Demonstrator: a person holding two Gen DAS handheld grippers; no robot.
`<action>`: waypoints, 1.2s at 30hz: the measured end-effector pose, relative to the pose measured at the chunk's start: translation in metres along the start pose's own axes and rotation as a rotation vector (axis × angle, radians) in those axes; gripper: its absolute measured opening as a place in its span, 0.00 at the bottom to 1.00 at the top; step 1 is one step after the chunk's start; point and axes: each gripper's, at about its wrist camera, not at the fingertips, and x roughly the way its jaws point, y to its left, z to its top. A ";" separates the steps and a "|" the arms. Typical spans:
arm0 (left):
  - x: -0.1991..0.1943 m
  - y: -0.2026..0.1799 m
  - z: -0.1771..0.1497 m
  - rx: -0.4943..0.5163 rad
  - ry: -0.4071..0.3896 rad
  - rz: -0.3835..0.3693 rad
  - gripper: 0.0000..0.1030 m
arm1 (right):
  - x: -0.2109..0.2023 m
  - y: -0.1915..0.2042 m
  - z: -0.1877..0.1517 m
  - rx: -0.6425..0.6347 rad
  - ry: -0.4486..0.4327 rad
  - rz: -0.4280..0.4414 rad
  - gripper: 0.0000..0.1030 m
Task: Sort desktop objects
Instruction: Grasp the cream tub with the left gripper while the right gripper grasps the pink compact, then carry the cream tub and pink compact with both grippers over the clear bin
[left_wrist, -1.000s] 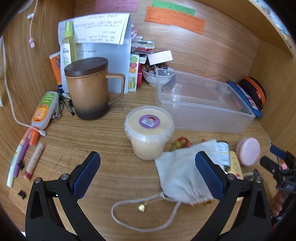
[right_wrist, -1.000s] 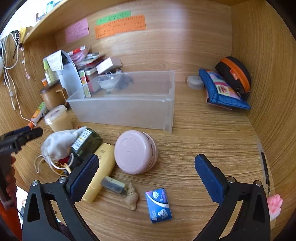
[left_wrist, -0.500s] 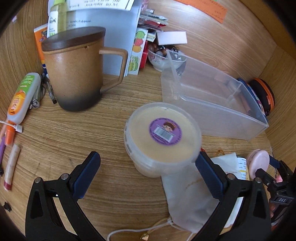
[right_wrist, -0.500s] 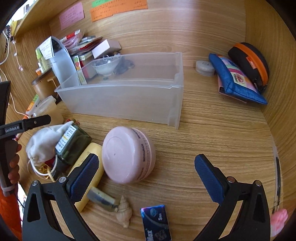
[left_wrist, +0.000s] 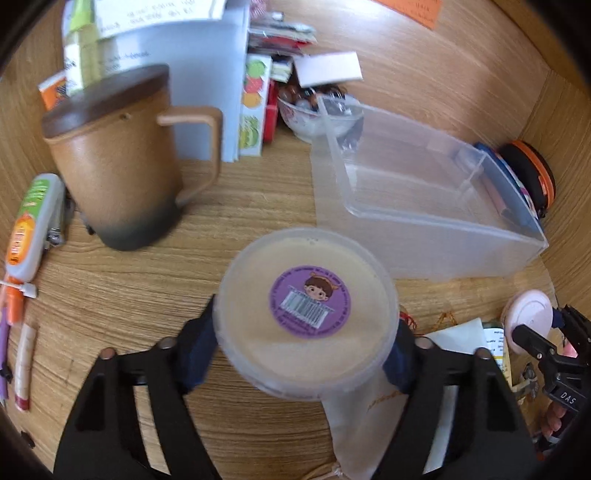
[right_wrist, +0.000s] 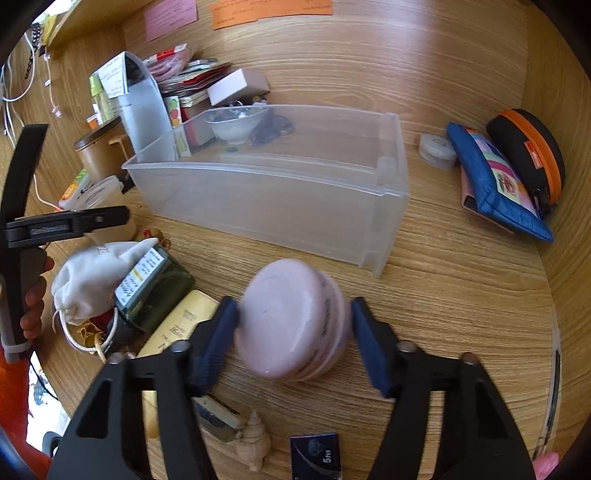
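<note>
My left gripper (left_wrist: 301, 354) closing on round translucent tub with purple sticker lid (left_wrist: 308, 314), mid-desk, pads at its sides; my right gripper (right_wrist: 293, 334) closing round pink round plastic jar (right_wrist: 291, 328), right pad not yet touching; clear plastic bin (right_wrist: 280, 210) behind holds nothing I see; sorting barely begun, I judge.

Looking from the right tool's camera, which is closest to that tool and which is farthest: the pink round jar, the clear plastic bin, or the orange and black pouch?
1. The pink round jar, right between the right tool's closing pads.
2. The clear plastic bin, just behind the jar, mid-desk.
3. The orange and black pouch, far back in the right corner.
</note>
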 end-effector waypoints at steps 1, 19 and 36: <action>0.001 0.000 -0.001 -0.002 0.002 0.000 0.67 | 0.000 0.002 0.000 -0.005 -0.005 -0.009 0.53; -0.014 -0.010 -0.006 0.034 -0.077 0.059 0.56 | -0.019 0.004 0.001 0.008 -0.061 0.014 0.37; -0.084 -0.025 -0.006 0.103 -0.219 0.080 0.56 | -0.066 0.010 0.021 0.011 -0.168 -0.011 0.37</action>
